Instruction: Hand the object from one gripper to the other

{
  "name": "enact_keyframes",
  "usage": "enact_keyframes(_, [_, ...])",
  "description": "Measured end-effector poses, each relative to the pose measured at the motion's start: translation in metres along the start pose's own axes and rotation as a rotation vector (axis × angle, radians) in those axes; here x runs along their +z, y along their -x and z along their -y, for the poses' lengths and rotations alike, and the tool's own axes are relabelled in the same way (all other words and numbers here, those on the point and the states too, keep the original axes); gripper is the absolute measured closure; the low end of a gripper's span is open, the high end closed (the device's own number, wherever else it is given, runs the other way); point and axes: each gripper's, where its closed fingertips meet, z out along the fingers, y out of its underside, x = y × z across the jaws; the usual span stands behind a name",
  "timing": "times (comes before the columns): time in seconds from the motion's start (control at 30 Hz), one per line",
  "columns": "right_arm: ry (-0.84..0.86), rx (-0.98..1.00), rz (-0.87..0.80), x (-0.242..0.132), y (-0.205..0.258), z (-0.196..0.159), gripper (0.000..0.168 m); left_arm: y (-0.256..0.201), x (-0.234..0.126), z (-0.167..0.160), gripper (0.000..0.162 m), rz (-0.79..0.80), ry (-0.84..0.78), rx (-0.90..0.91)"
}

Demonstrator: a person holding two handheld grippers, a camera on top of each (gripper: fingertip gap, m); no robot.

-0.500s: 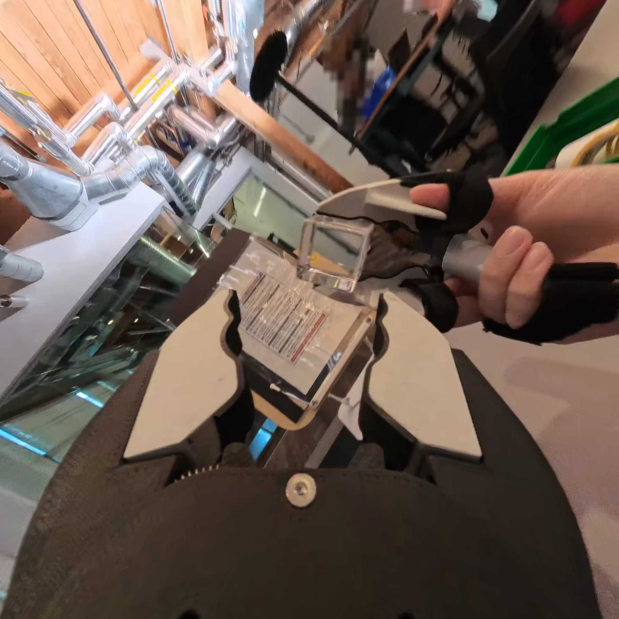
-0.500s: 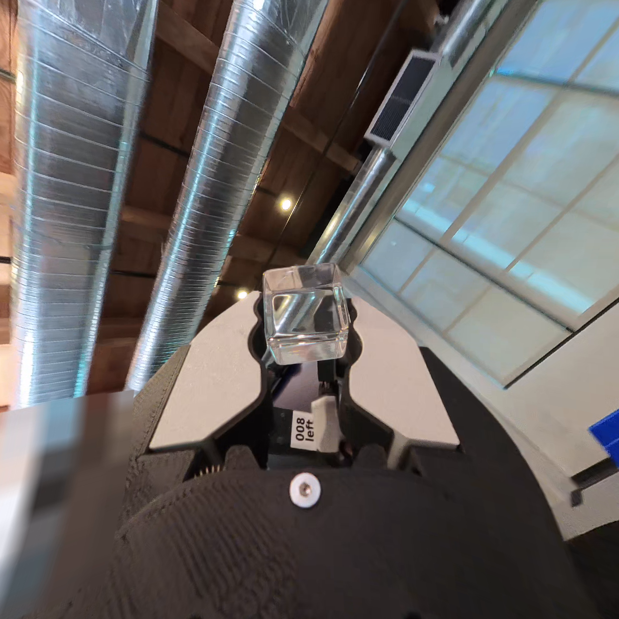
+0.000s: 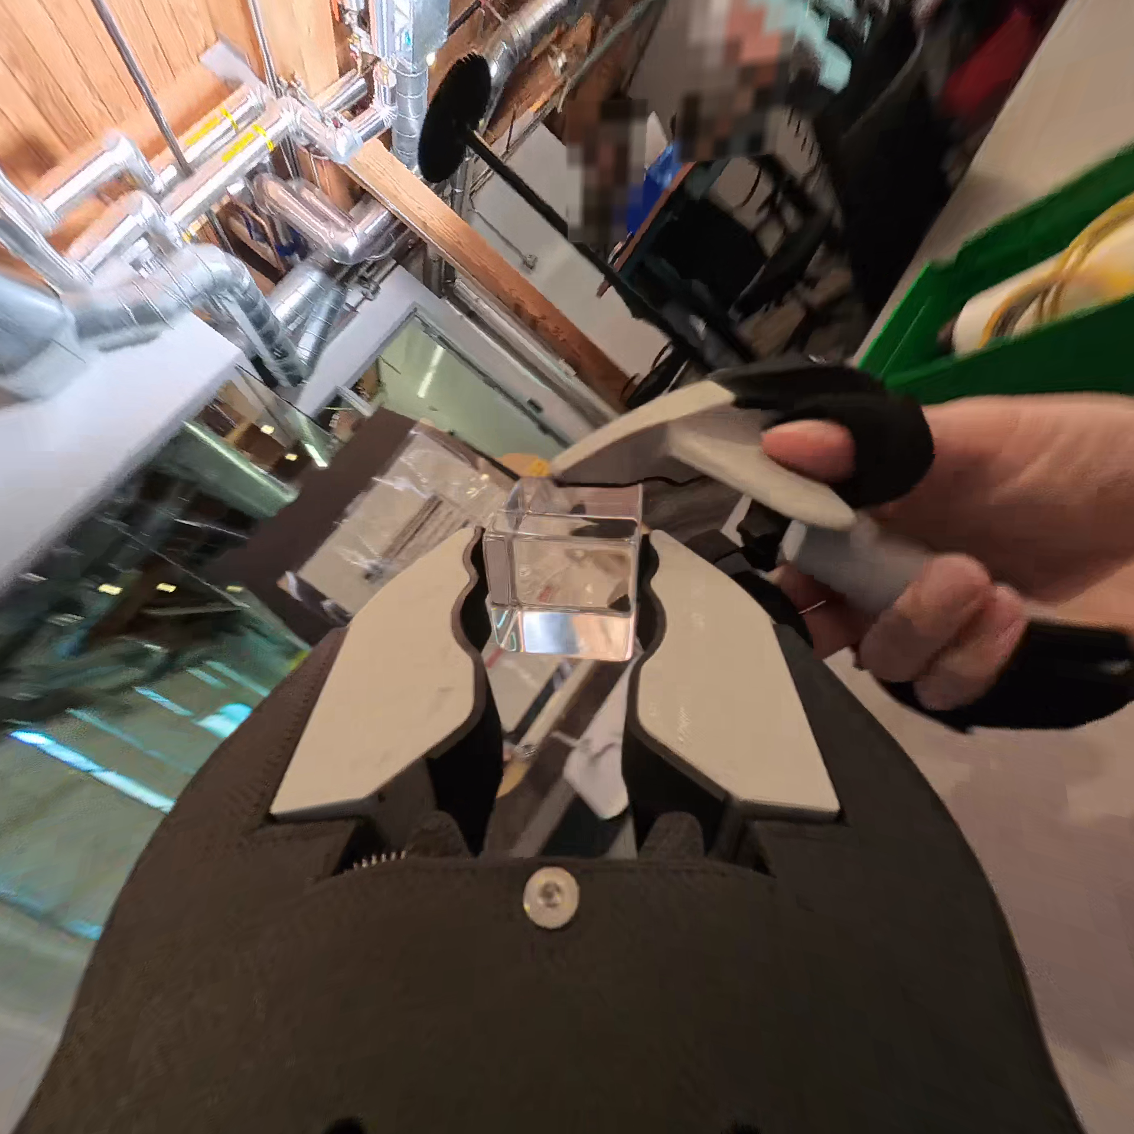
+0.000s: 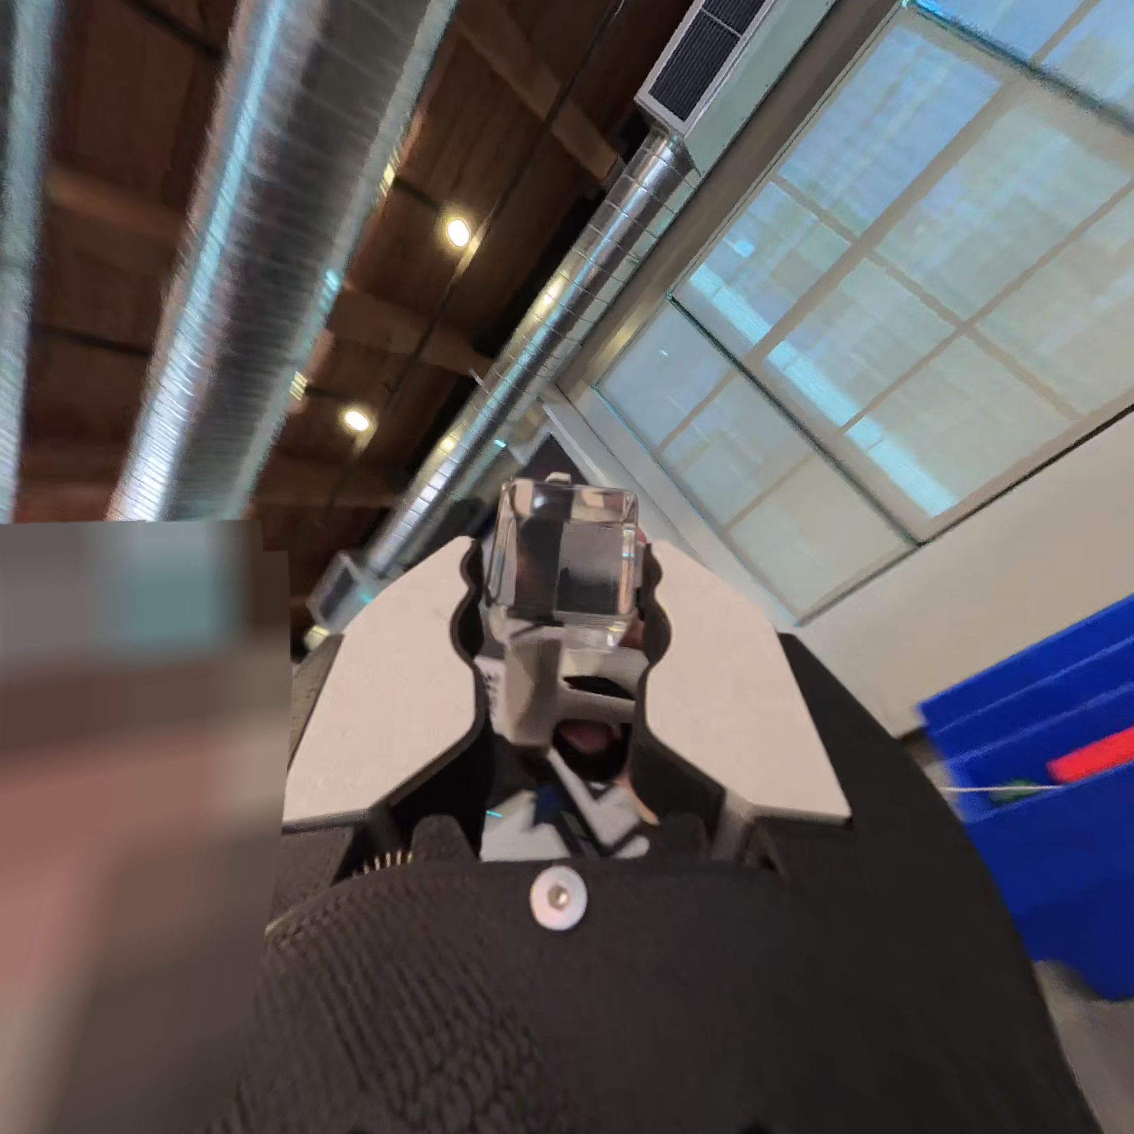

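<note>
Beyond the tips of the right gripper (image 4: pixel 561 552), a wooden ceiling is seen, crossed by broad silver ducts (image 4: pixel 245 276), and a large paned window (image 4: pixel 890 307) is seen up and to its right. A blue bin (image 4: pixel 1043 859) is seen low on the right of that gripper's body, blurred. Ahead of the left gripper (image 3: pixel 561 552) and to its left, a cluster of narrower silver pipes (image 3: pixel 184 184) is seen against wood boards. A green bin (image 3: pixel 982 368) with pale and yellow contents is seen to its upper right.

The right gripper is brought in from the right side of the left gripper, across the line of its fingers. It is held by a hand (image 3: pixel 1012 509) in a black fingerless glove, wrapped about a grey handle.

The clear cube (image 3: pixel 564 577) is found at the very tips of both grippers, held up in the air. It is enclosed between the two grey fingers of the left gripper, which are drawn in against its left and right faces. In the right wrist view it is likewise clamped between the right gripper's fingertips, one at each side. One right finger is seen lying along the cube's top edge in the left wrist view; the other is hidden behind the cube.
</note>
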Motion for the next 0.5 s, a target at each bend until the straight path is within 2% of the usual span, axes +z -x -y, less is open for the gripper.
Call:
enact_keyframes(0.07, [0.04, -0.251, -0.085, -0.001, 0.005, 0.004, 0.107, 0.009, -0.006, 0.011, 0.117, -0.061, -0.079, -0.239])
enact_keyframes(0.17, [0.061, -0.799, -0.234, -0.008, 0.021, 0.016, 0.095, 0.014, -0.016, 0.021, 0.117, -0.254, -0.135, -0.629])
enact_keyframes(0.23, [0.096, -1.229, -0.312, -0.013, 0.035, 0.017, 0.095, 0.011, -0.022, 0.026, 0.117, -0.43, -0.162, -0.874])
enact_keyframes(0.3, [0.211, -1.619, -0.357, -0.016, 0.041, 0.005, 0.098, 0.003, -0.026, 0.026, 0.117, -0.606, -0.137, -1.07])
enact_keyframes(0.33, [0.318, -1.766, -0.375, -0.018, 0.037, -0.004, 0.1, -0.003, -0.026, 0.023, 0.117, -0.671, -0.088, -1.125])
enact_keyframes(0.4, [0.54, -1.898, -0.42, -0.021, 0.023, -0.019, 0.1, -0.017, -0.023, 0.014, 0.117, -0.718, 0.013, -1.118])
enact_keyframes(0.5, [0.667, -1.976, -0.464, -0.019, 0.016, -0.027, 0.1, -0.028, -0.014, -0.006, 0.117, -0.616, 0.159, -1.017])
